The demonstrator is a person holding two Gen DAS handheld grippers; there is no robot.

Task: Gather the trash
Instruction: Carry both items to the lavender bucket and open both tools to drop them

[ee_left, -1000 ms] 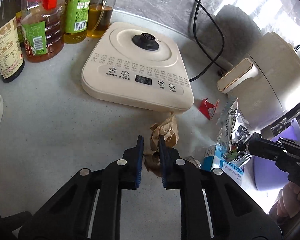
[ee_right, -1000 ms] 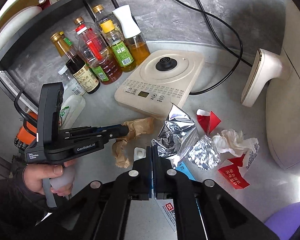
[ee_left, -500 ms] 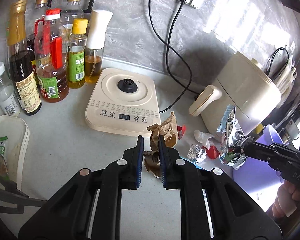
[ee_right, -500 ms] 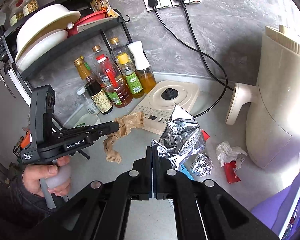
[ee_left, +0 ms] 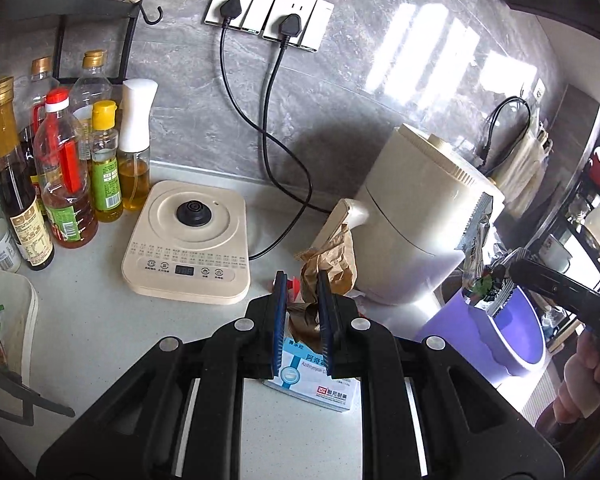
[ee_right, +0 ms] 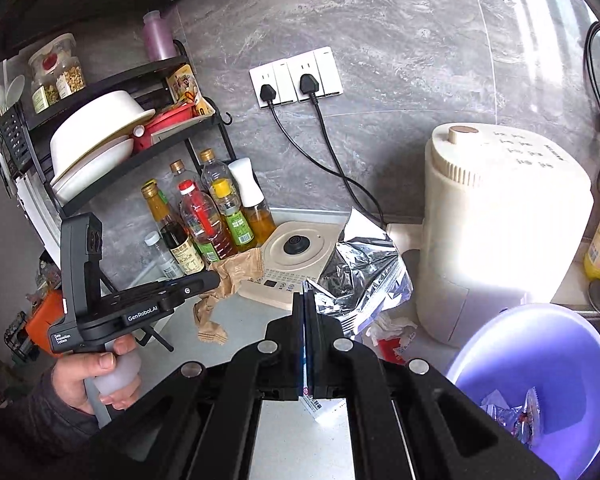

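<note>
The left gripper (ee_left: 303,288) is closed on a crumpled brown paper bag (ee_left: 330,258), which sticks up ahead of its blue pads and hangs clear of the counter (ee_left: 100,320). Directly beneath its fingers lies a blue-and-white medicine box (ee_left: 320,384). Ahead and to its left sits a cream induction cooker (ee_left: 188,244), with oil and sauce bottles (ee_left: 64,184) further left. The right gripper (ee_right: 305,300) has its jaws pressed together on the edge of a silver foil bag (ee_right: 360,268), held up in the air. Down and to its right stands a purple bin (ee_right: 540,364) with wrappers inside; ahead and to the right stands a cream air fryer (ee_right: 500,232). A white tissue (ee_right: 392,326) lies just beyond its fingers.
</note>
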